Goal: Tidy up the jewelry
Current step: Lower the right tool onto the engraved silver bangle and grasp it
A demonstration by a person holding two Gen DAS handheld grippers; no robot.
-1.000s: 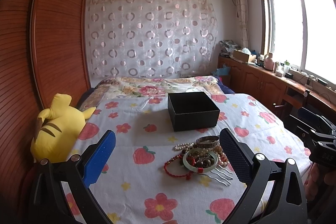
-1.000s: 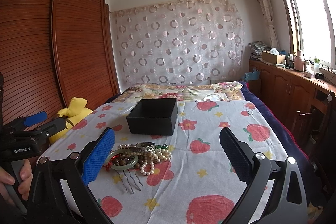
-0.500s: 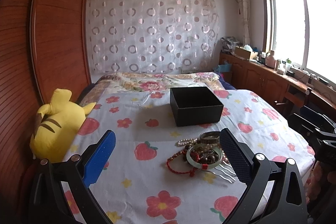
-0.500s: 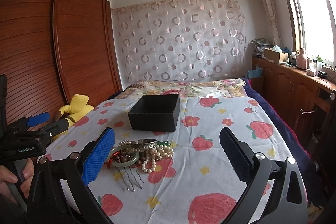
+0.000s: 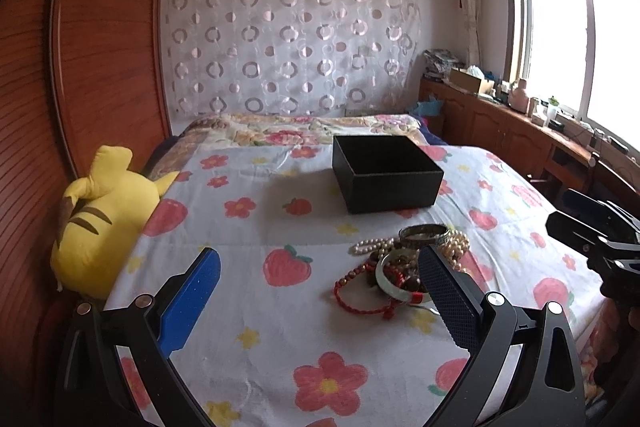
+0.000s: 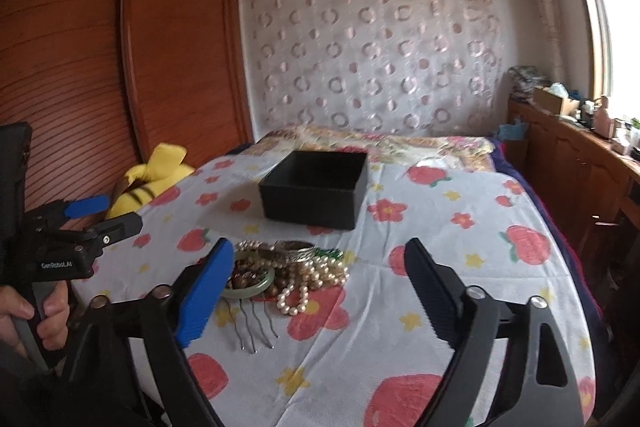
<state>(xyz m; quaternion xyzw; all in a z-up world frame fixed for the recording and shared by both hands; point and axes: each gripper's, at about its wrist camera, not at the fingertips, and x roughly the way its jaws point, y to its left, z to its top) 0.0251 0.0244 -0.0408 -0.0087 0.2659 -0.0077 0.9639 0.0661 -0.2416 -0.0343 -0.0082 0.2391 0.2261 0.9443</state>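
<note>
A heap of jewelry (image 5: 404, 267) lies on the flowered bedsheet: a red bead bracelet (image 5: 360, 297), a pale green bangle (image 6: 248, 289), a metal cuff (image 6: 294, 251), pearl strands (image 6: 308, 281) and a hair comb (image 6: 254, 327). Behind the heap stands an empty black box (image 5: 384, 171) (image 6: 316, 187). My left gripper (image 5: 320, 291) is open just left of the heap, and its black finger (image 5: 444, 299) covers the heap's right side. My right gripper (image 6: 320, 287) hovers over the pearls with nothing pressed between its fingers; its jaws are closing.
A yellow plush toy (image 5: 100, 215) leans at the bed's left edge against a wooden wardrobe (image 5: 100, 47). Wooden cabinets (image 5: 520, 139) run under the window on the right. A person's hand (image 6: 36, 315) holds the left gripper's handle.
Both grippers have sunk toward the bed and come nearer to the jewelry. The right gripper's fingers stand a little closer together than before.
</note>
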